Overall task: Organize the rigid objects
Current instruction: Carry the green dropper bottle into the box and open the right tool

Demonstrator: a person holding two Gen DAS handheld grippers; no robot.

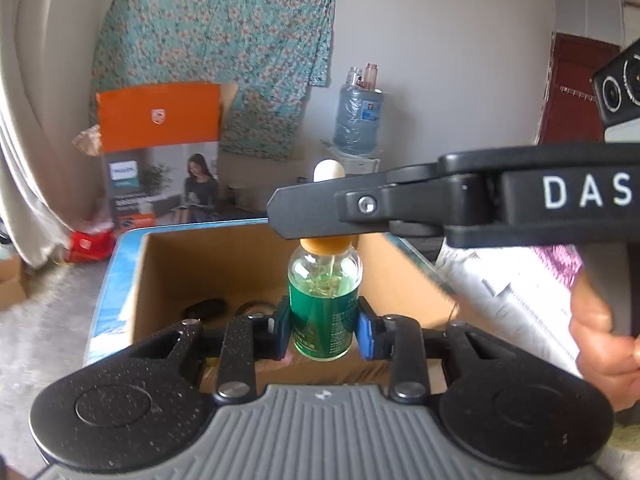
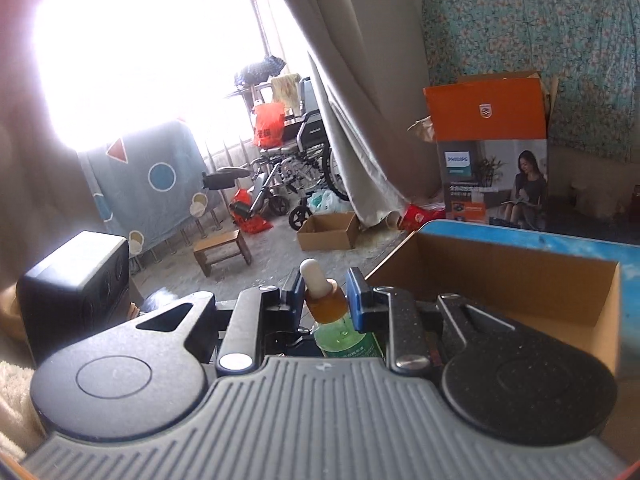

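Note:
A small glass dropper bottle (image 1: 324, 304) of green liquid, with an amber cap and a white rubber bulb (image 1: 329, 170), hangs upright in front of an open cardboard box (image 1: 240, 264). My left gripper (image 1: 324, 328) is shut on the bottle's body, blue pads on both sides. From the right, my right gripper (image 1: 304, 216) crosses over and is clamped on the cap, hiding most of it. In the right wrist view the right gripper (image 2: 326, 296) pinches the amber cap (image 2: 326, 308) above the green bottle (image 2: 344, 336), with the cardboard box (image 2: 500, 276) just to the right. A hand (image 1: 600, 340) holds the right tool.
Dark objects (image 1: 204, 308) lie in the box, which sits on a blue surface (image 1: 116, 280). An orange printed carton (image 1: 160, 152) and a water jug (image 1: 358, 120) stand behind. Toward the window are a wheelchair (image 2: 296, 160), a wooden stool (image 2: 222, 250) and a low carton (image 2: 328, 232).

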